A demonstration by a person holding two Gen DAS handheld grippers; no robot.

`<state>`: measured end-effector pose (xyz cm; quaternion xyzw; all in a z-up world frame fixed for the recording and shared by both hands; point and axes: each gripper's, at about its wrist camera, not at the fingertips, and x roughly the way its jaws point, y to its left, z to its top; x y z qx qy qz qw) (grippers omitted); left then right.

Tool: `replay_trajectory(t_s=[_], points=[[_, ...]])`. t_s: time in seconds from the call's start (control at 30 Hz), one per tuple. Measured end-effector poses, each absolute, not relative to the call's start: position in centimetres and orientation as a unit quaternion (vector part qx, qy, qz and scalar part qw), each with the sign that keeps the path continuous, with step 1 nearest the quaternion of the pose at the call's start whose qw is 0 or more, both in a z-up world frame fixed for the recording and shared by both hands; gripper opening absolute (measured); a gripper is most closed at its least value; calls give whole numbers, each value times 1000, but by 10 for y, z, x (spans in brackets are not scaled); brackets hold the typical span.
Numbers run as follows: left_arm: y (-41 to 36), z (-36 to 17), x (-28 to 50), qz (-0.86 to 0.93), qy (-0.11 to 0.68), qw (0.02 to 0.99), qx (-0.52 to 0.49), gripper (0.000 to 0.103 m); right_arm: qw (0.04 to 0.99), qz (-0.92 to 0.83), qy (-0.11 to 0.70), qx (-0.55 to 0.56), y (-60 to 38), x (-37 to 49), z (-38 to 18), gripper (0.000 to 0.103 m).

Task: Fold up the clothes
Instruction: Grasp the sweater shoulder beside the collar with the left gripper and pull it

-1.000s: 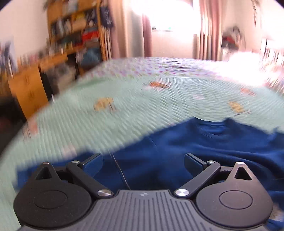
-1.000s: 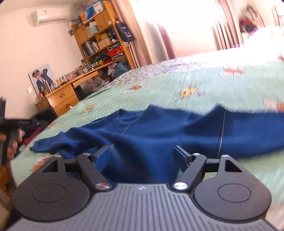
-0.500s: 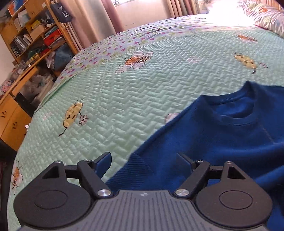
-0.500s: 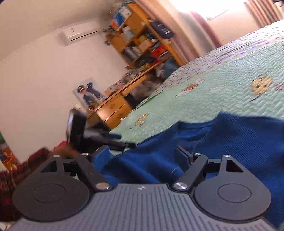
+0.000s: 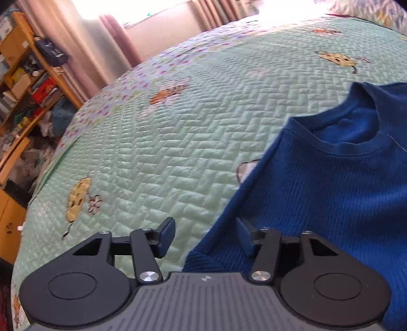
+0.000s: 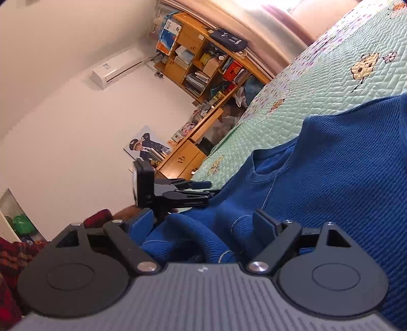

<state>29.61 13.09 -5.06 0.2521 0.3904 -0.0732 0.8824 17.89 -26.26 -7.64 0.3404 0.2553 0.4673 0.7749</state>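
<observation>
Left tongs (image 5: 206, 235) closing over sweater (image 5: 330, 191) cuff – right view (alone) shows shelves (image 6: 203, 66).

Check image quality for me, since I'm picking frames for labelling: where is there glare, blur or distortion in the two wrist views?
Left wrist view: the window is blown out white, washing the far quilt; the blue sweater knit is sharp. Right wrist view: tilted horizon, fisheye bends the wall; the bookshelf is clear, and glare shows at the top edge.
</observation>
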Motion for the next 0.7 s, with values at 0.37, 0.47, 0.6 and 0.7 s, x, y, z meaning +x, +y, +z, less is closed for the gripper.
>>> replay_trajectory(t_s=[0.37,0.47,0.6,0.7], points=[[170,-41,328,-166,459,860,149,48,762,467,264,362,-265,185,-82,86],[163,-40,324,-203,472,845,145,12,759,466,265,369,-266,187,-83,86],[146,-41,317,-199,473,839,182,6,759,466,265,370,-266,188,-84,86],[128,-43,304,-166,454,843,236,7,760,466,263,370,-266,189,-84,86]])
